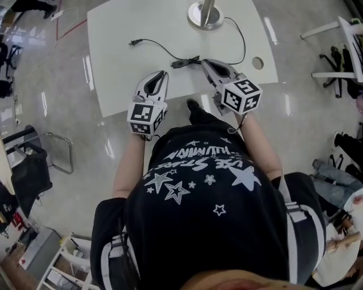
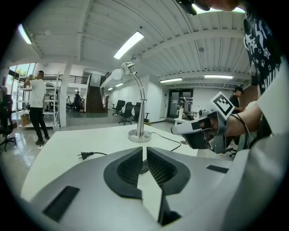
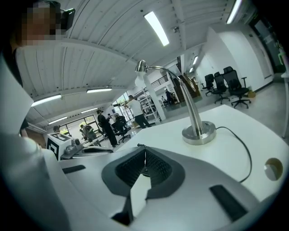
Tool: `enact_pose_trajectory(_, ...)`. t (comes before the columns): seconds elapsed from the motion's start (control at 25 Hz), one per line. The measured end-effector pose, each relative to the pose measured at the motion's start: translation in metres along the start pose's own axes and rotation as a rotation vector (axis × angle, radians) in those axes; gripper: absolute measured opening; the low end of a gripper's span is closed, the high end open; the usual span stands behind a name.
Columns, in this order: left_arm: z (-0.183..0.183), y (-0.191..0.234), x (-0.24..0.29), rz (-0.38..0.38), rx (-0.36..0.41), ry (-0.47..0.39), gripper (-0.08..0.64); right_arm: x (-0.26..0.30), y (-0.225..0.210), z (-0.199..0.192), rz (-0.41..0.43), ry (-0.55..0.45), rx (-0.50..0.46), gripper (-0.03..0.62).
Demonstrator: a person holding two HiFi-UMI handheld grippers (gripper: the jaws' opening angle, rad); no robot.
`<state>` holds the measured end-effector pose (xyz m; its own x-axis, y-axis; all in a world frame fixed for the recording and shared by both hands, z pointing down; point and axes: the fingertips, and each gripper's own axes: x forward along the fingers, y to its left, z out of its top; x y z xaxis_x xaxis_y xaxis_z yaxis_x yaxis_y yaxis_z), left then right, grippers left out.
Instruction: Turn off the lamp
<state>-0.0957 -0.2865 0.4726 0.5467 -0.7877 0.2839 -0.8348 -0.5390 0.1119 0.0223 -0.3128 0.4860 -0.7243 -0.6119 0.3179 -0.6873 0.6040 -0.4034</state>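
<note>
White rectangular table [image 1: 136, 22] sits centre-far. Silver metal gooseneck lamp [image 1: 205, 14] stands at its far edge, its black power cord [image 1: 136, 42] running nearer to an inline switch [image 1: 180, 63]. Left gripper [image 1: 164, 73] & right gripper [image 1: 205, 61] hover over the near edge, either side of the switch, both w/ jaws closed, empty.

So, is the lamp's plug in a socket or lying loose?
Loose: the plug lies on the white table, prongs bare, with no socket near it.
</note>
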Motion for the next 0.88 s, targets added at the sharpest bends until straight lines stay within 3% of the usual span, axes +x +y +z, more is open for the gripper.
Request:
enact_pose_trajectory(0.2, -0.015, 0.001, 0.020, -0.019, 0.048, 0.060, 0.023, 0.018, -0.008, -0.002, 0.040, 0.049, -0.008, 0.006)
enact_pose_trajectory(0.36, -0.028, 0.002, 0.030, -0.055, 0.072, 0.114, 0.111, 0.032, -0.007, -0.008, 0.065, 0.082, -0.010, 0.006)
enact_pose_trajectory(0.6, -0.048, 0.004, 0.051, -0.104, 0.148, 0.187, 0.174, 0.049, -0.006, -0.016, 0.101, 0.136, -0.015, 0.006)
enact_pose_trajectory(0.88, -0.065, 0.004, 0.066, -0.148, 0.211, 0.241, 0.199, 0.056, -0.008, -0.024, 0.108, 0.171, -0.011, 0.006)
